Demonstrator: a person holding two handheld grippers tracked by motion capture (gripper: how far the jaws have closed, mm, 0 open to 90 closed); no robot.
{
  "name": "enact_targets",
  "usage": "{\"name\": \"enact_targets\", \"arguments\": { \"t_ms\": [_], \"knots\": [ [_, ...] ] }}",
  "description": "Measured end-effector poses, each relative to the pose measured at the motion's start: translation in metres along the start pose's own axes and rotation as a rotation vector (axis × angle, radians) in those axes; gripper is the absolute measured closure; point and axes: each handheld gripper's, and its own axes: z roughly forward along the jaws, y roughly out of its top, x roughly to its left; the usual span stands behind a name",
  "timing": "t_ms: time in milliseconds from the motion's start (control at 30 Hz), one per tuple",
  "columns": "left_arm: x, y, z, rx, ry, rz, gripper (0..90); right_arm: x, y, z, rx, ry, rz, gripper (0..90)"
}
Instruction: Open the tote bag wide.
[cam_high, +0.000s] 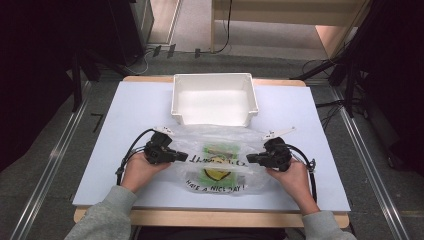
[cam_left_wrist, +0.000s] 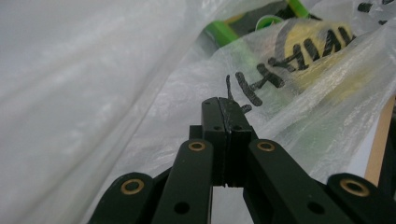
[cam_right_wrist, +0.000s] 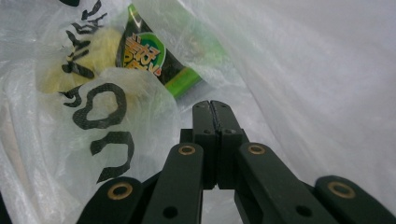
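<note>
High view: left gripper (cam_high: 183, 156) and right gripper (cam_high: 250, 159) each pinch the bag (cam_high: 220, 150) film, jaws pressed together; snack (cam_right_wrist: 149, 56) inside; bin (cam_high: 214, 98) behind.

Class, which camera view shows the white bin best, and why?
The high view: the white bin shows whole, open and empty, just beyond the plastic bag on the table. In both gripper views, bag film takes up the scene ahead of the jaws.
</note>
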Motion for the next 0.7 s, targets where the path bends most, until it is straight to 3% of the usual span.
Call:
{"name": "enact_targets", "arguments": {
  "t_ms": [200, 500, 633, 700],
  "knots": [
    [0.002, -0.010, 0.004, 0.014, 0.005, -0.015, 90.0, 0.003, -0.012, 0.005, 0.019, -0.028, 0.003, 90.0],
    [0.016, -0.017, 0.002, 0.014, 0.053, -0.093, 90.0, 0.006, -0.017, 0.013, 0.073, -0.088, -0.040, 90.0],
    [0.019, -0.018, 0.000, 0.005, 0.073, -0.112, 90.0, 0.003, -0.017, 0.013, 0.066, -0.092, -0.016, 90.0],
    [0.021, -0.020, -0.004, -0.002, 0.111, -0.123, 90.0, -0.002, -0.018, 0.009, 0.063, -0.108, 0.020, 90.0]
  ]
}}
